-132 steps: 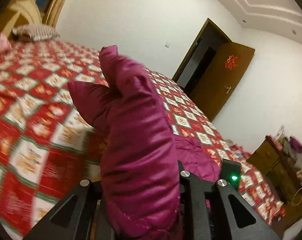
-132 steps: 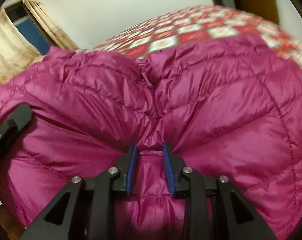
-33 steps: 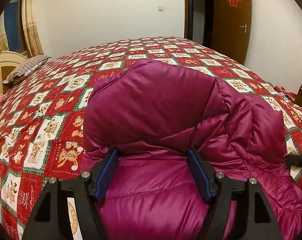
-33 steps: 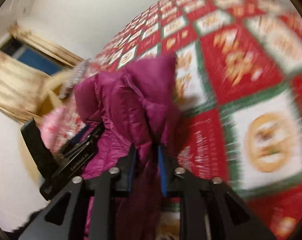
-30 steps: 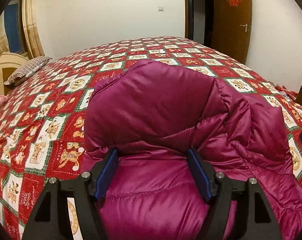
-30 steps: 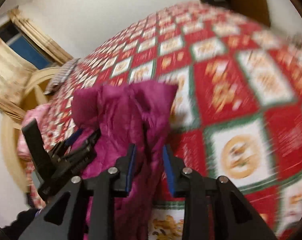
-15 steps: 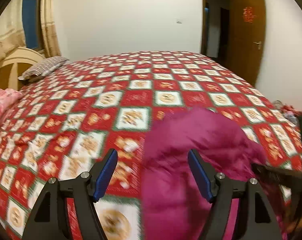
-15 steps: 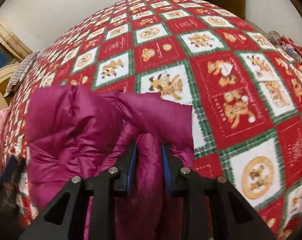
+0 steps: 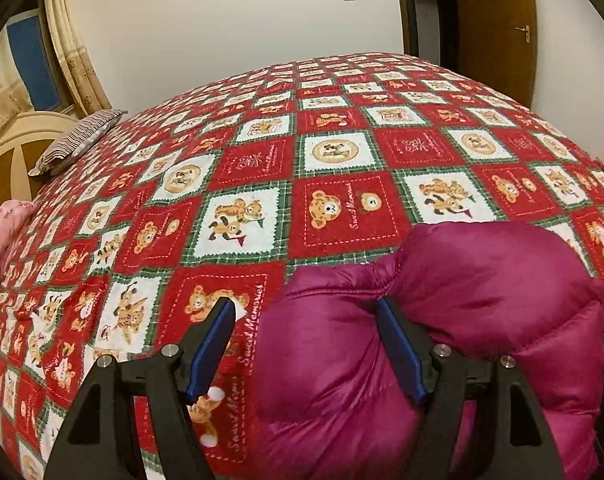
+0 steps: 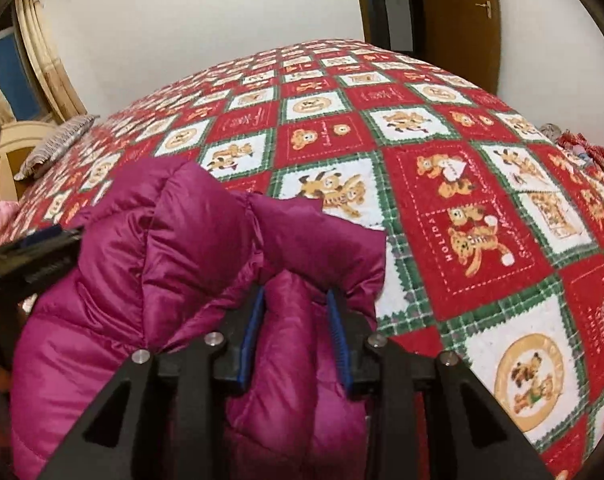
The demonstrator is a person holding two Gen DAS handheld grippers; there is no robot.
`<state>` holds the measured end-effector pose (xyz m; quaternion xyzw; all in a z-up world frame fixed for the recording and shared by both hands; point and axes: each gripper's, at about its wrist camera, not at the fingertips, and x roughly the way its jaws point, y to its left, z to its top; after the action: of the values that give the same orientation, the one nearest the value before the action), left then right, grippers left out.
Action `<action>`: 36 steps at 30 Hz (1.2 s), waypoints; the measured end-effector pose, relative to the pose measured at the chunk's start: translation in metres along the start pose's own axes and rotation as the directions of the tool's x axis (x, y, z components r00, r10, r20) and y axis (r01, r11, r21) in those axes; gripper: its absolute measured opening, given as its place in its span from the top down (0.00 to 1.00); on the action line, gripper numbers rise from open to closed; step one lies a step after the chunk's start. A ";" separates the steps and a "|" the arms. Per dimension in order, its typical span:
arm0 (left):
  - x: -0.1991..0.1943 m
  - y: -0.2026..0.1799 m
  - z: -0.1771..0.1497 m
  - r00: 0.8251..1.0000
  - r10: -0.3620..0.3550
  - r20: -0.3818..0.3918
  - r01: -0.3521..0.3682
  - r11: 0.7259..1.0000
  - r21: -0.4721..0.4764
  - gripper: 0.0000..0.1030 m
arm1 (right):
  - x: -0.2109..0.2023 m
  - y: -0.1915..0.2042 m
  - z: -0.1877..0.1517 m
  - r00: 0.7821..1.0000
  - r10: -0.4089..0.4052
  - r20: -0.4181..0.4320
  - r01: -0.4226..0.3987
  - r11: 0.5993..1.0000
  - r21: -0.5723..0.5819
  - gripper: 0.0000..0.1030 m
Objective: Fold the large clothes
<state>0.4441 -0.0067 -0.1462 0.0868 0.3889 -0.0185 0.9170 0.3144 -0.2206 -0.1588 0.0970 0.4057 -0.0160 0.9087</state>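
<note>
- Nearest in the right wrist view, the right gripper (image 10: 295,326) has its blue pads pressed on a fold of the magenta puffer jacket (image 10: 189,264); its jaws have just been easing apart a little, with the fold between them and both pads touching fabric.
- The jacket bulges up over those fingers, so the fingertips are buried and how deep the fold runs cannot be told.
- In the left wrist view, the left gripper (image 9: 306,340) stands wide apart: the right-hand pad touches the jacket (image 9: 482,292), the left-hand pad hangs over bare cloth, so nothing is clamped.
- The jacket lies bunched on the near part of the bedspread (image 9: 342,152); its lower edge is cut off by the frame in both views, and sleeves and collar cannot be made out.
- A dark gripper body (image 10: 25,258) pokes in at the jacket's left side in the right wrist view, partly cut off by the frame edge.
- Farther off, a striped pillow (image 9: 77,142) sits near a pale headboard (image 9: 13,148).
- Beyond are curtains (image 9: 73,64), a white wall, and a wooden door (image 9: 498,20), its top cut off.
</note>
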 end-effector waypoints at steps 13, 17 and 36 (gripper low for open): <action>-0.043 0.007 -0.006 0.999 0.040 0.034 -0.042 0.996 0.073 0.28 | -0.003 -0.006 0.001 0.999 0.038 -0.013 -0.038 0.999 0.008 0.65; -0.072 0.024 -0.012 0.998 0.026 0.063 -0.029 0.998 0.049 0.28 | -0.016 -0.013 0.004 0.998 0.034 -0.044 -0.033 0.999 0.028 0.52; -0.085 0.089 -0.058 0.938 -0.346 0.014 0.334 0.892 -0.304 0.28 | -0.088 -0.053 -0.009 0.978 0.206 -0.029 -0.201 0.971 0.134 0.26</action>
<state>0.3523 0.0877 -0.1121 -0.1233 0.4148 -0.1172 0.8939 0.2433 -0.2757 -0.1077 0.1974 0.4111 0.0529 0.8884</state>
